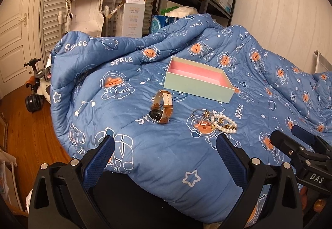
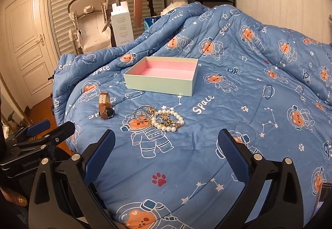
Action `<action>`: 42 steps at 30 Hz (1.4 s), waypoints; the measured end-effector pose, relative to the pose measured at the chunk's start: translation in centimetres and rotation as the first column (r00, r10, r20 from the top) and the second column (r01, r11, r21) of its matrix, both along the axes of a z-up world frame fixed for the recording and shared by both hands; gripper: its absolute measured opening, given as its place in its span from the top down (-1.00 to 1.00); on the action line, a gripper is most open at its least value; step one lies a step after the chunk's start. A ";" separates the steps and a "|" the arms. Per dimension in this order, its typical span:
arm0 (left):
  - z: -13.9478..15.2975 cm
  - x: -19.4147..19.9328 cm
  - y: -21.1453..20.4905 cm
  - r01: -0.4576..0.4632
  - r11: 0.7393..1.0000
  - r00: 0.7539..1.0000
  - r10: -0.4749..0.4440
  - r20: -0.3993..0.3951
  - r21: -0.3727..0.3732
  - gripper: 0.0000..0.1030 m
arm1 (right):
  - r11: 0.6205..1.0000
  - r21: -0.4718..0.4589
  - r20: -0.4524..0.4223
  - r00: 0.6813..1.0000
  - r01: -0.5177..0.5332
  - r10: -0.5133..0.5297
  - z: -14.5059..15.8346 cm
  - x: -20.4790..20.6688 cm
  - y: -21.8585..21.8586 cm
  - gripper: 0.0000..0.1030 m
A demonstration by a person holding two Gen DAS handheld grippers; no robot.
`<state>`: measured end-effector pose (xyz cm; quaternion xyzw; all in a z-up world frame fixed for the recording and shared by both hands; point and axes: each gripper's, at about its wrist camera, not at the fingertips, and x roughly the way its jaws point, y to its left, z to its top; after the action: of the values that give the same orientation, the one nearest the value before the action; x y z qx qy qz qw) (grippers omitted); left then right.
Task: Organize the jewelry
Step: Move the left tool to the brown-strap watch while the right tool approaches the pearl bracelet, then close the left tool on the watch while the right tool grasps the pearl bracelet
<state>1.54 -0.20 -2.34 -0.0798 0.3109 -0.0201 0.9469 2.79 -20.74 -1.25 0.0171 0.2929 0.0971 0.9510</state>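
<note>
Both claws agape, empty

Near 1 open box on the quilt: 1 watch, 1 pearl bracelet, 1 tangle of rings and gold pieces, uncountable.

"Space" is printed in white again and again across the blue quilt. The right gripper, seen from the left wrist view, carries a small plate reading "DAS". On the left gripper, seen from the right wrist view, there's "GenRobot" along its body. The tall white carton bears orange lines, too small to read
</note>
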 end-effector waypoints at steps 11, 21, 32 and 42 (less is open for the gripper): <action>-1.3 3.6 0.7 0.042 0.996 0.993 -0.051 -0.111 -0.076 -0.87 | 0.997 0.007 -0.174 0.982 -0.072 0.072 -1.7 5.4 -0.7 -0.90; -0.8 9.3 0.5 0.118 0.993 0.987 -0.117 -0.110 0.003 -0.87 | 0.984 0.074 -0.298 0.938 -0.164 0.179 -3.1 12.4 -1.9 -0.23; -2.7 13.0 0.4 0.160 0.987 0.970 -0.151 -0.191 0.031 -0.12 | 0.960 -0.029 -0.388 0.888 -0.279 0.246 -5.3 17.4 -0.8 0.26; -4.1 14.5 0.2 0.177 0.984 0.958 -0.172 -0.231 0.000 0.71 | 0.919 -0.107 -0.444 0.846 -0.379 0.297 -7.0 18.7 0.8 0.71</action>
<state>16.07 0.03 -6.40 -0.0441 0.4244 -0.0909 0.8998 21.49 -19.91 -8.22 -0.1055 0.4963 0.2291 0.8307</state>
